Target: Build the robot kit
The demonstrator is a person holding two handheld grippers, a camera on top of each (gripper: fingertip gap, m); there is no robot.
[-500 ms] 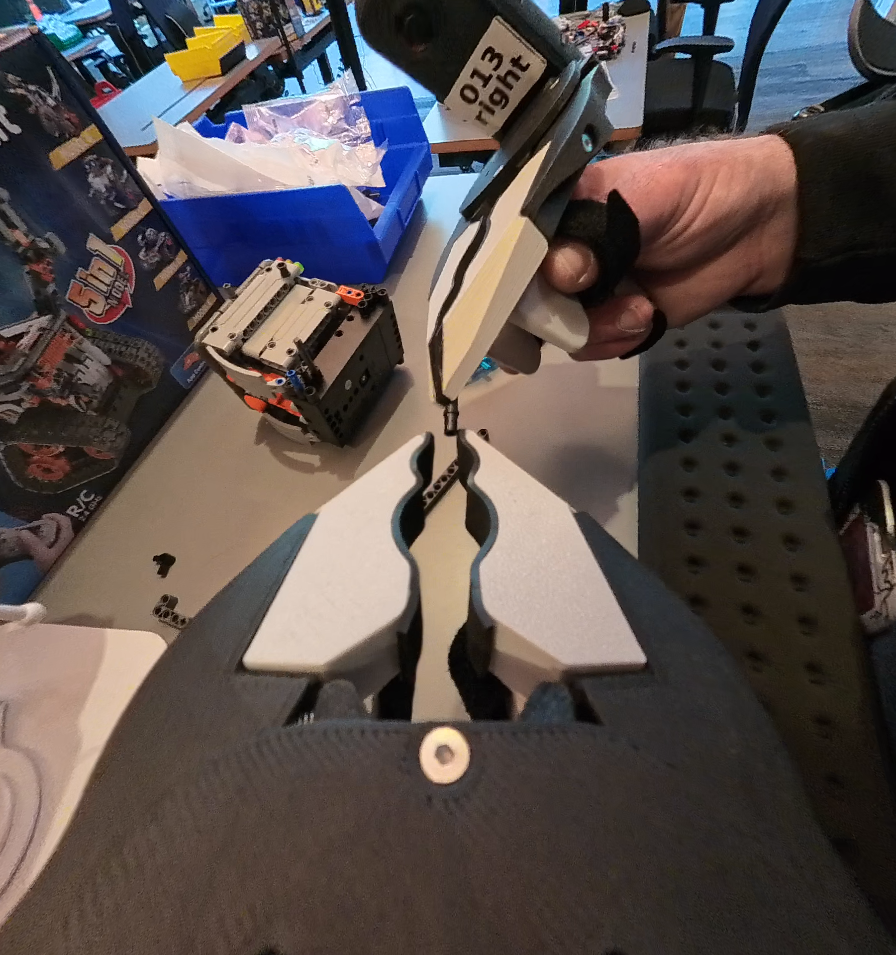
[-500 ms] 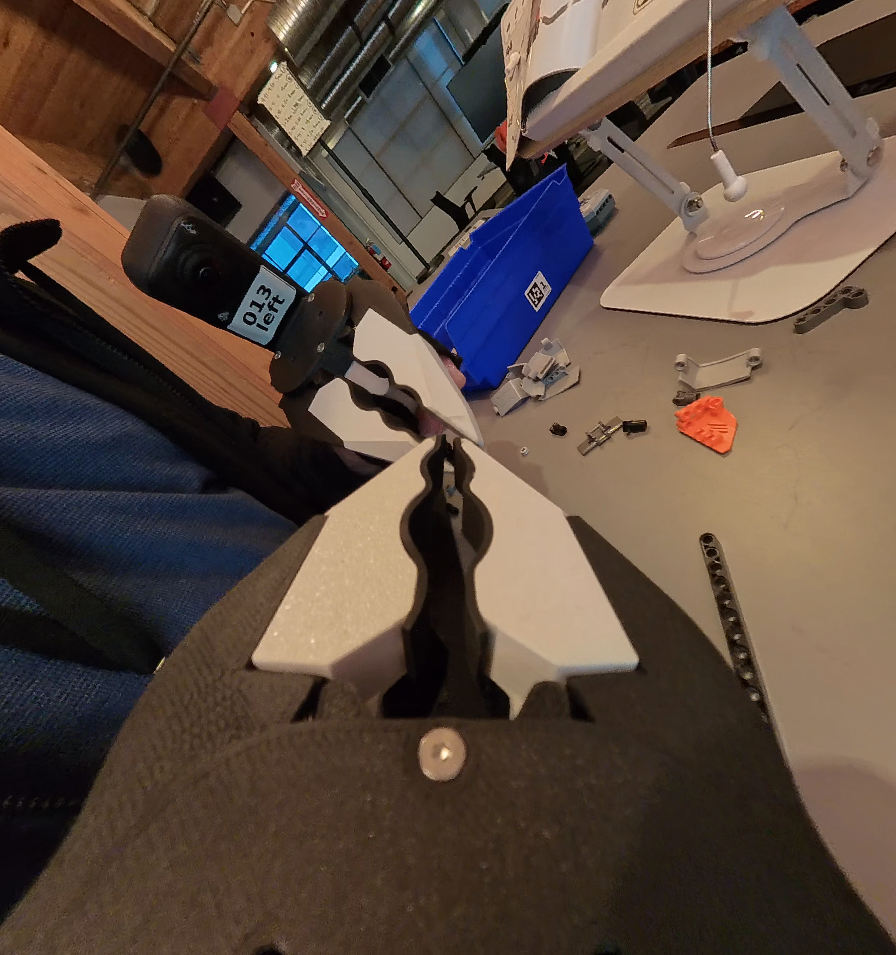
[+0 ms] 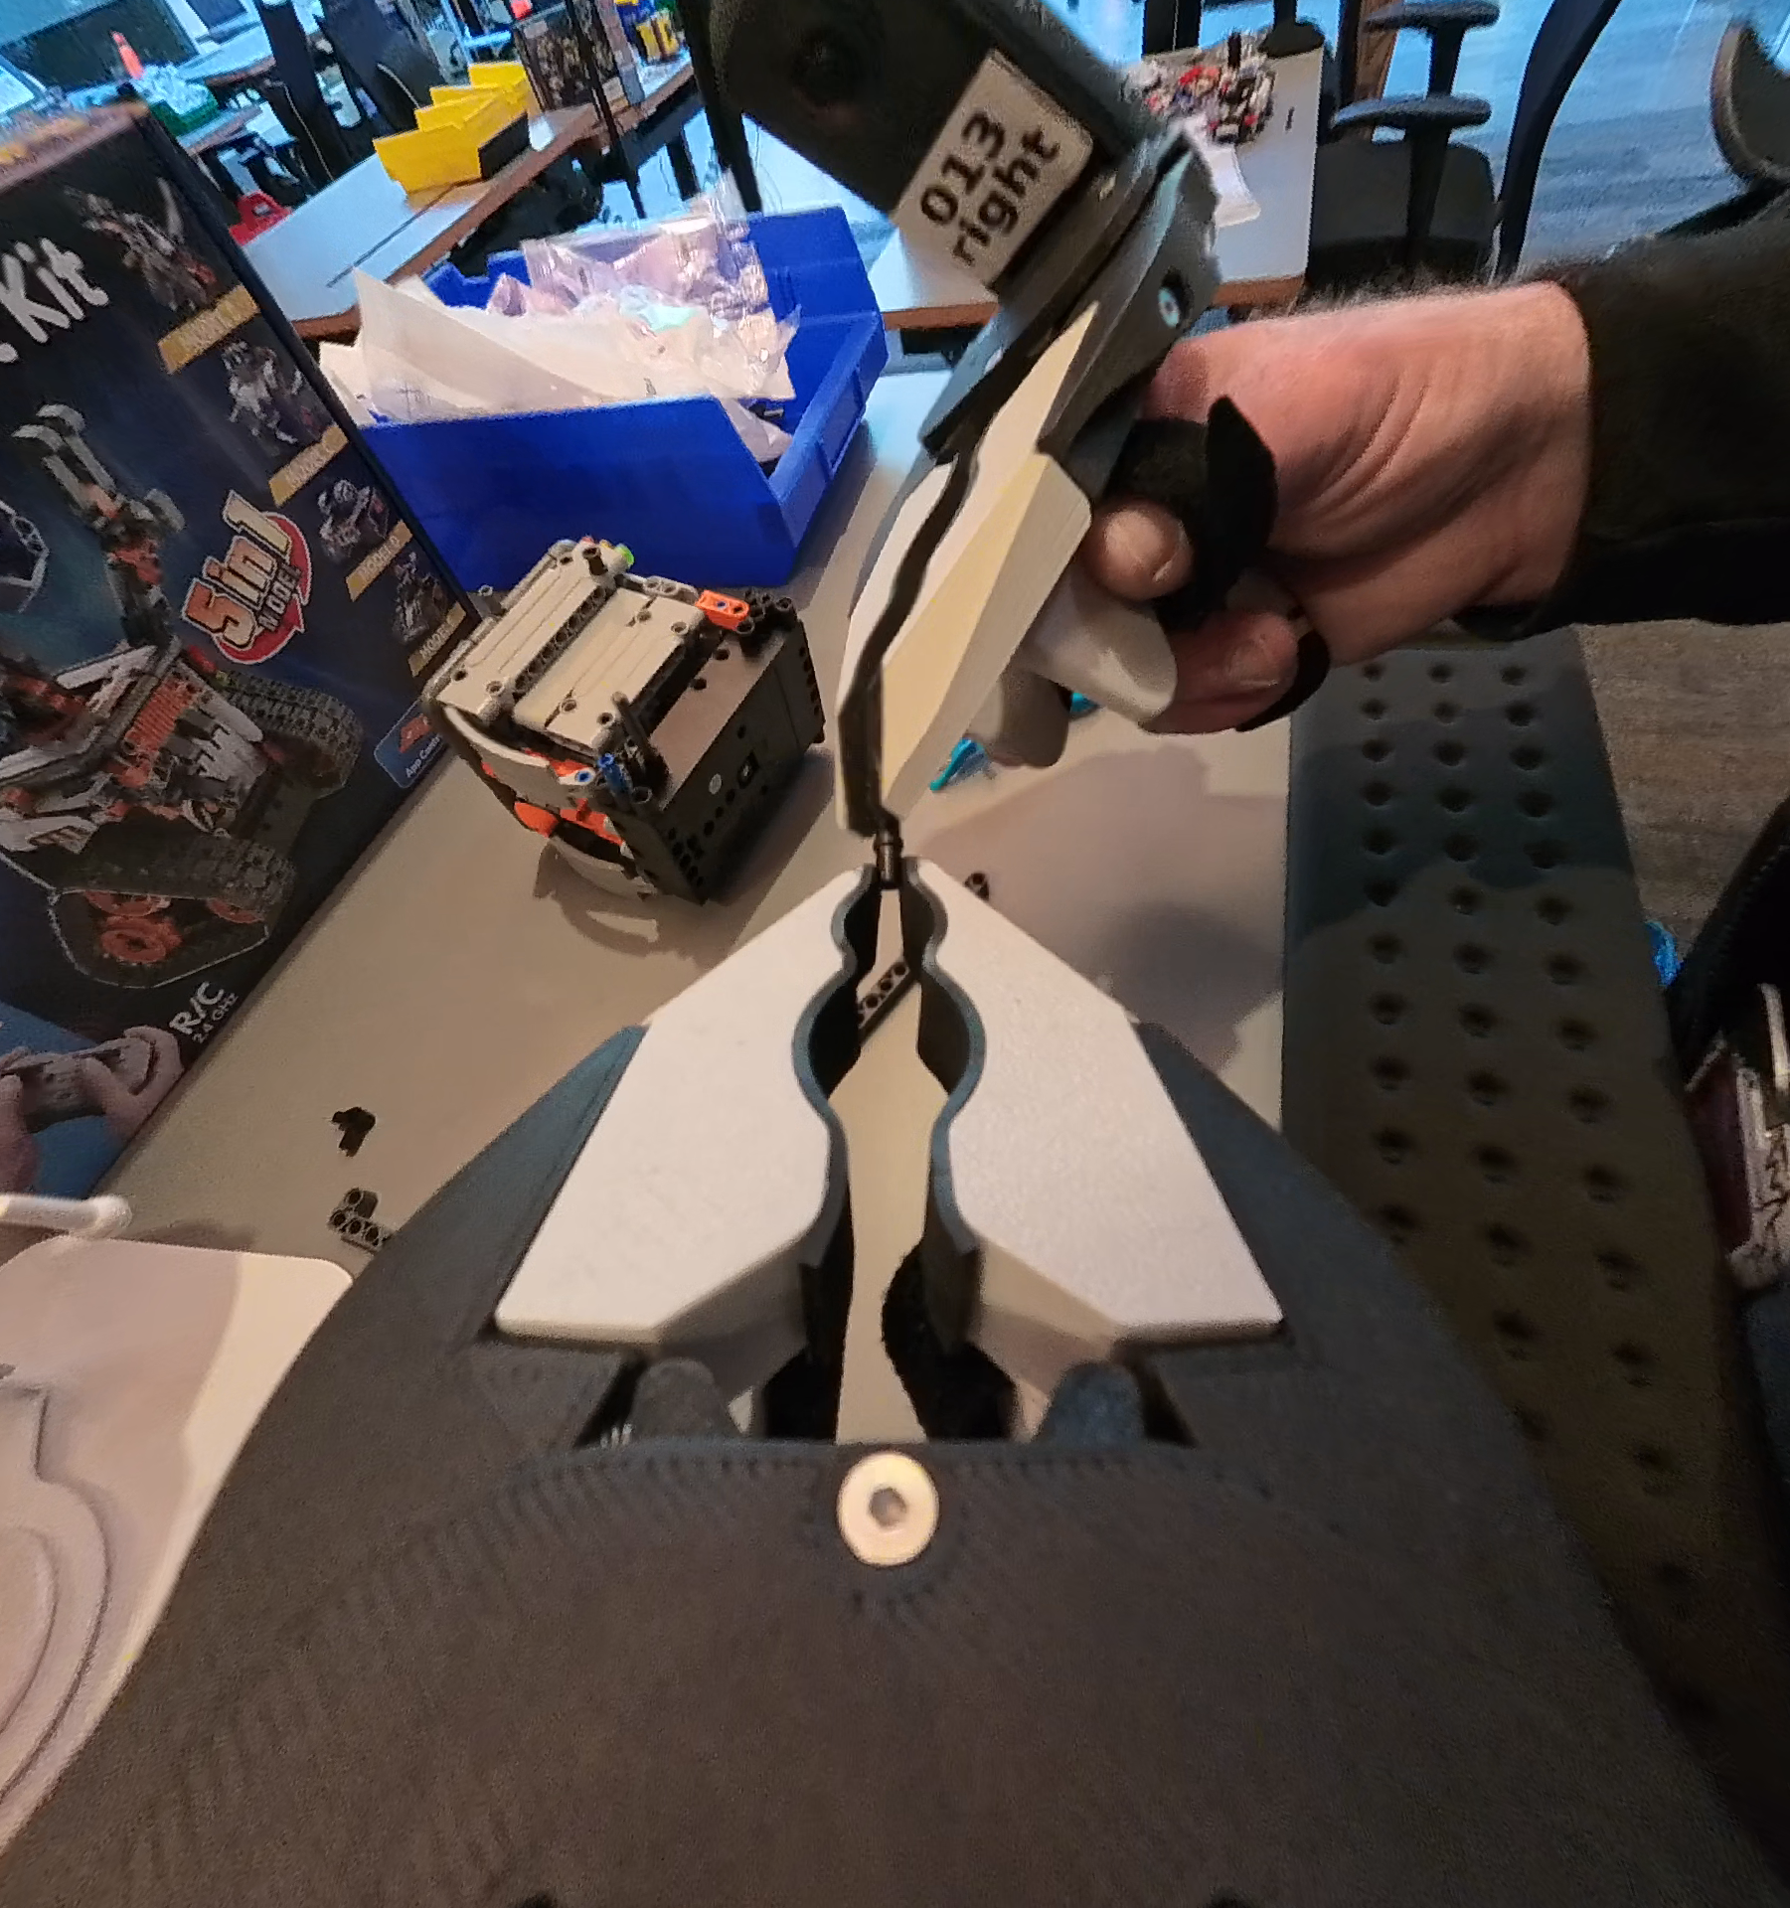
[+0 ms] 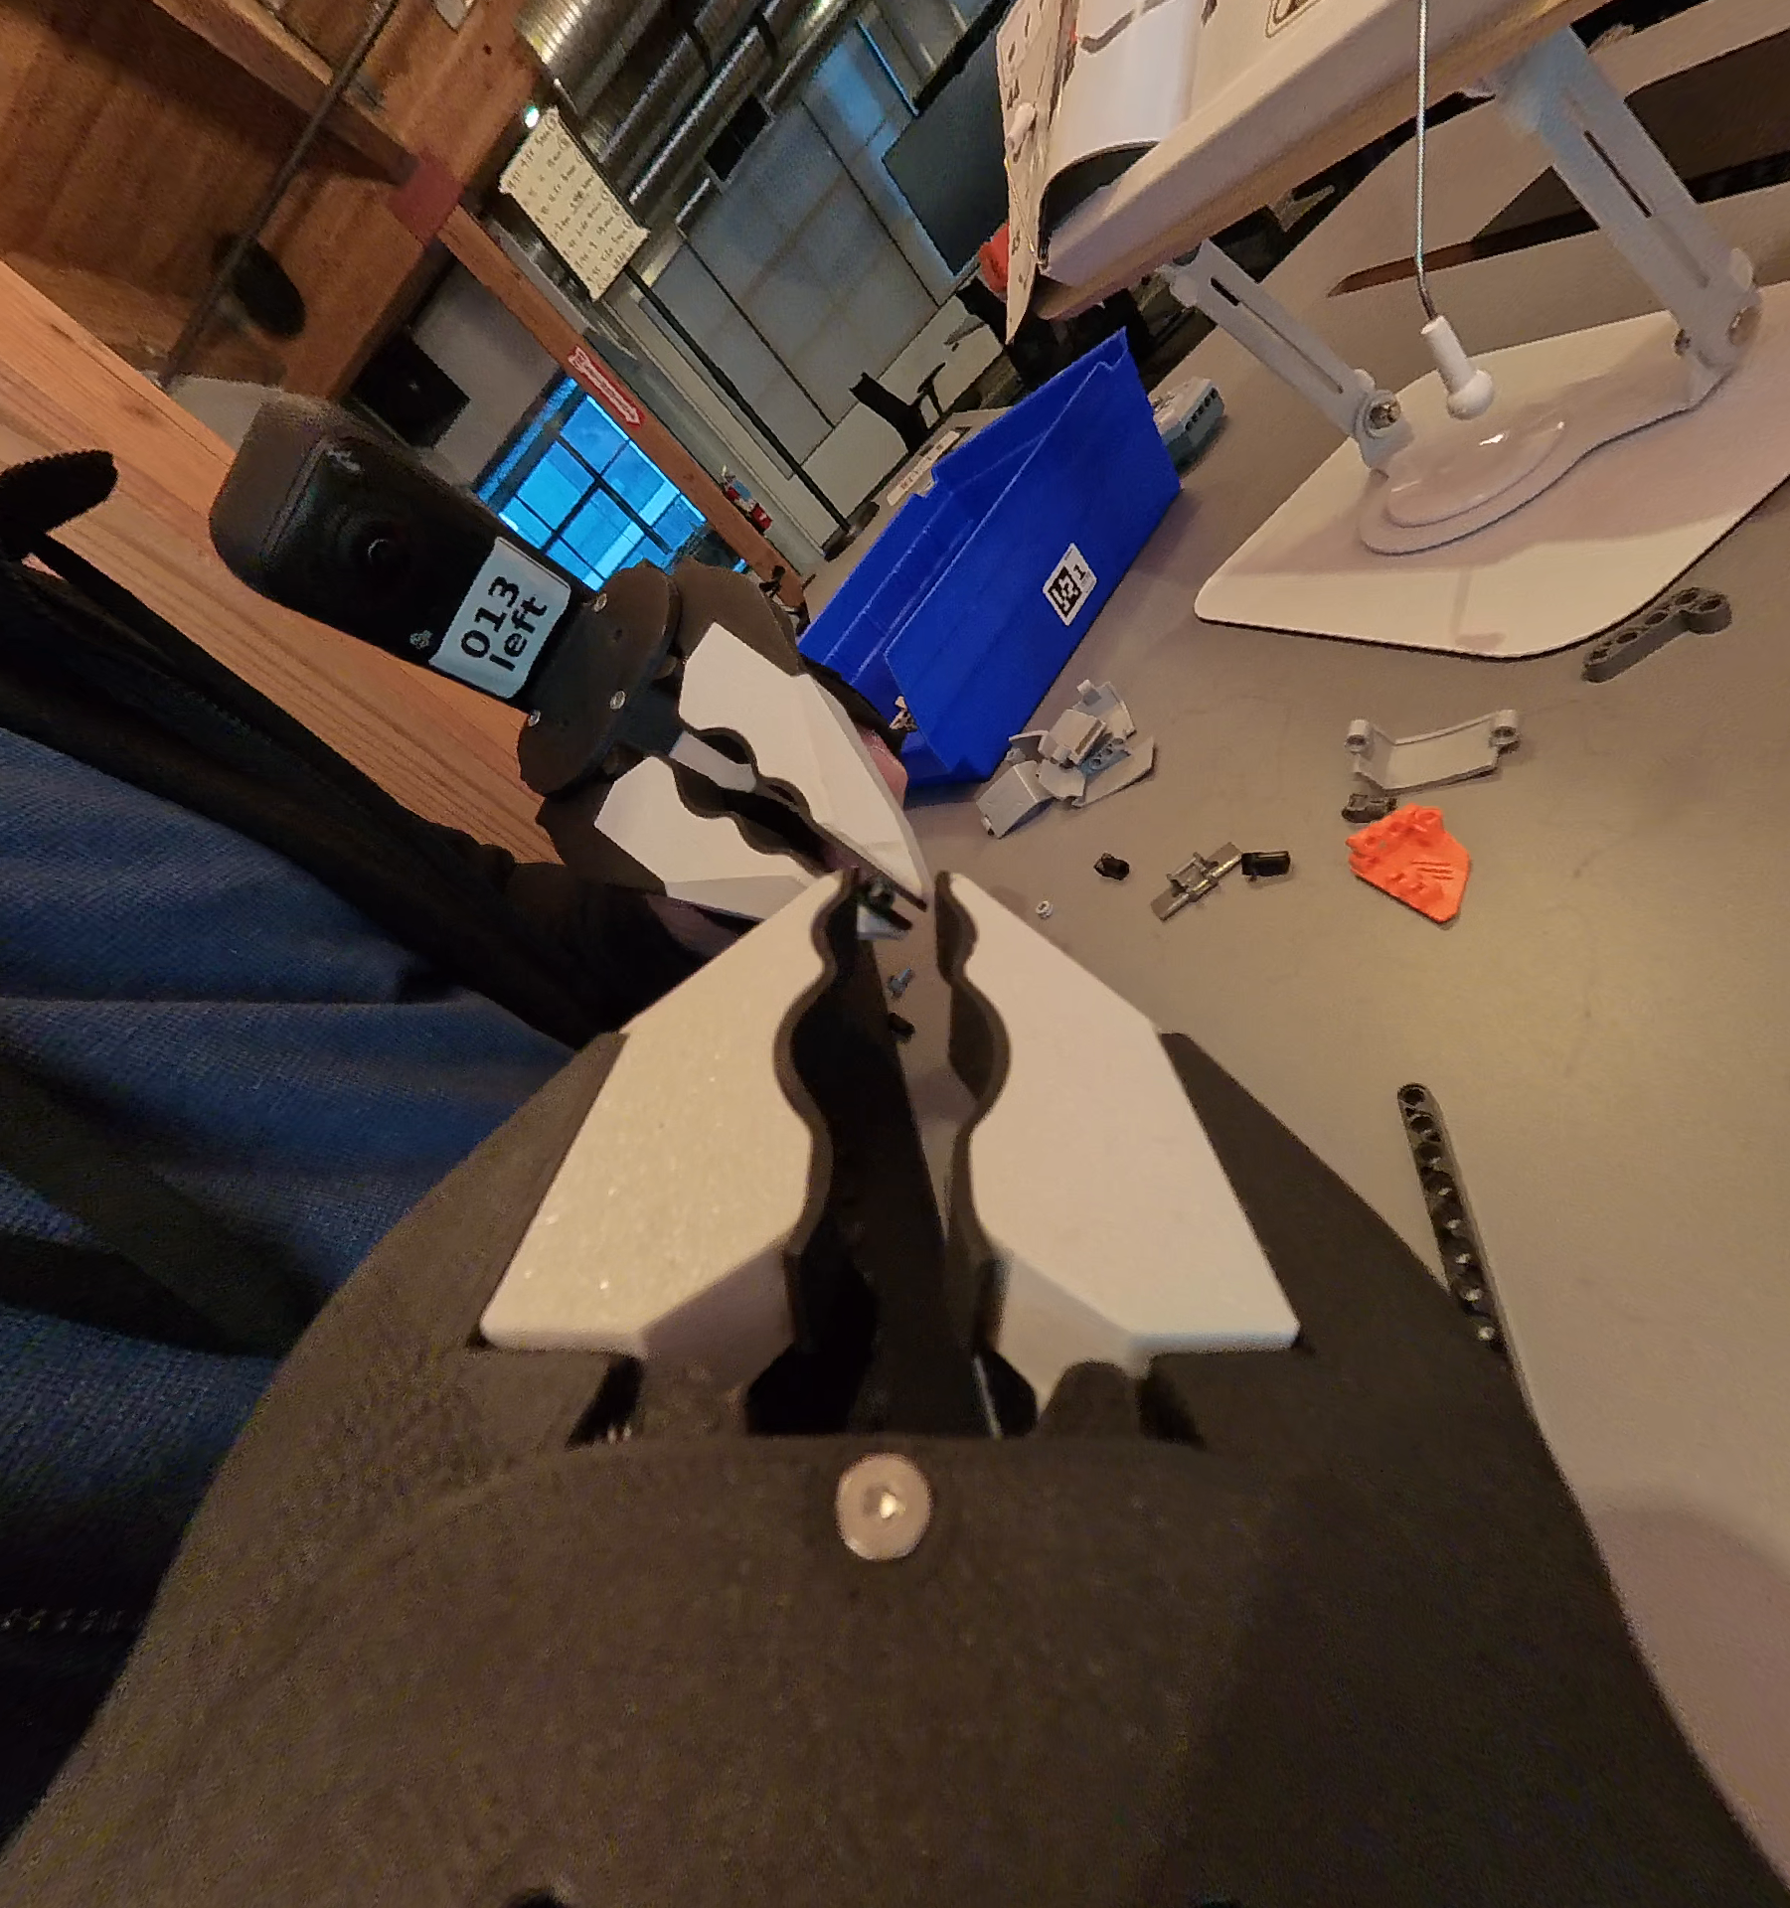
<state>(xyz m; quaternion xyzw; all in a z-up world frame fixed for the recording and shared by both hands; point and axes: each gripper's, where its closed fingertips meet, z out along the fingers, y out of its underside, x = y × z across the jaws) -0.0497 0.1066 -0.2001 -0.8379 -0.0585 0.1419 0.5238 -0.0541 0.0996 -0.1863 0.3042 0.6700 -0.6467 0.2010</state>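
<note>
On the grey surface (image 3: 477, 991), near its front edge, our left gripper (image 3: 885, 883) has its fingers closed on a black perforated beam (image 3: 885, 996), while our right gripper (image 3: 870, 816) pinches a small black pin (image 3: 886, 852) touching the beam's tip.

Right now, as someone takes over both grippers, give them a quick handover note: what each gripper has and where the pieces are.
Left gripper: shut on a thin black beam.
Right gripper: tip to tip with the left, jaws slightly parted. A small black pin sits at its tip against the beam's end; grip unclear.
Already built: block model, on the table by the blue bin.
Loose on the table: orange piece, long black beam.
</note>
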